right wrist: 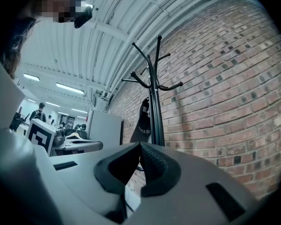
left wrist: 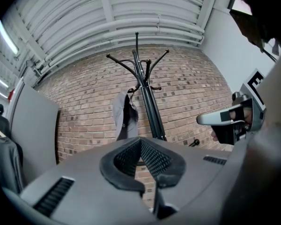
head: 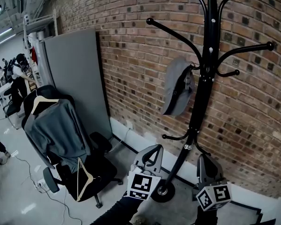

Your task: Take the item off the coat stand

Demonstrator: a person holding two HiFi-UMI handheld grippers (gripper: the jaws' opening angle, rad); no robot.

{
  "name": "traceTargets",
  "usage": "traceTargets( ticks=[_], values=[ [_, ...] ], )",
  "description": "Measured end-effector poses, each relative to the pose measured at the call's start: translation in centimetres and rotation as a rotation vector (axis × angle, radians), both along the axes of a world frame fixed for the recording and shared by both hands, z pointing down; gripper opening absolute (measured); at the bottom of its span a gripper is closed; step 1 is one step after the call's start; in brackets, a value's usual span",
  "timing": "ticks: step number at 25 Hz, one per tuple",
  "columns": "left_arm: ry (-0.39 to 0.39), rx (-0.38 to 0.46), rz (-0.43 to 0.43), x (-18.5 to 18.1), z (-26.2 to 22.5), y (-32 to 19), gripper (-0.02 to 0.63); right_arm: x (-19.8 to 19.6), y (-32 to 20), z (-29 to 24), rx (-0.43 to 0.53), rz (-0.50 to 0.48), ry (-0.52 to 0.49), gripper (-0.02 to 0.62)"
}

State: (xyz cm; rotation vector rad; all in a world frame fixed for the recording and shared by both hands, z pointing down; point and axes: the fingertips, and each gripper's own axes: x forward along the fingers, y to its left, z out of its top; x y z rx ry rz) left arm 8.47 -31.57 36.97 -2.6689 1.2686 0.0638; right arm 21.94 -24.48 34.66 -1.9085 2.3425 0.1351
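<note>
A black coat stand (head: 203, 78) rises before a brick wall. A grey cap (head: 178, 86) hangs from one of its lower left hooks. Both grippers are low in the head view, near the stand's base and well below the cap. My left gripper (head: 151, 154) is left of the pole, with its jaws shut and nothing between them. My right gripper (head: 207, 168) is right of the pole, also shut and empty. In the left gripper view the cap (left wrist: 124, 118) shows above the closed gripper (left wrist: 139, 143). In the right gripper view the cap (right wrist: 143, 123) hangs beyond the closed gripper (right wrist: 139, 147).
A black office chair with a grey jacket (head: 61, 130) on a hanger stands to the left. A wooden hanger (head: 84, 177) dangles from its seat. A grey panel (head: 77, 78) leans on the brick wall (head: 131, 64). Cables lie on the floor, and people stand far off at the left.
</note>
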Motion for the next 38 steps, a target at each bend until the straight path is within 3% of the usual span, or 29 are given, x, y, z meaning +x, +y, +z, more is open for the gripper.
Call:
traceTargets(
  ticks=[10, 11, 13, 17, 23, 29, 38],
  values=[
    [-0.066, 0.049, 0.028, 1.0, -0.5, -7.3, 0.009, -0.1, -3.3, 0.5, -0.014, 0.054, 0.002, 0.009],
    [-0.07, 0.051, 0.034, 1.1, -0.5, -8.0, 0.029, -0.1, -3.6, 0.6, -0.016, 0.059, 0.003, 0.009],
    [-0.078, 0.042, 0.054, 1.6, -0.2, -9.2, 0.136, 0.0, -4.0, 0.7, -0.019, 0.069, 0.003, 0.008],
    [-0.077, 0.009, 0.069, 2.5, 0.7, -11.6, 0.176, 0.5, -4.6, 0.7, -0.022, 0.092, 0.003, 0.009],
    [-0.095, -0.034, 0.062, 3.6, 1.4, -16.3, 0.298, 0.7, -5.2, 1.1, -0.032, 0.114, 0.007, 0.009],
    [-0.089, -0.085, 0.087, 5.6, 2.4, -19.8, 0.311, 1.1, -5.1, 1.3, -0.045, 0.138, 0.01, 0.009],
    [-0.079, -0.069, 0.106, 7.6, 0.9, -21.5, 0.31, 1.9, -4.3, 1.6, -0.055, 0.164, 0.014, 0.009]
  ],
)
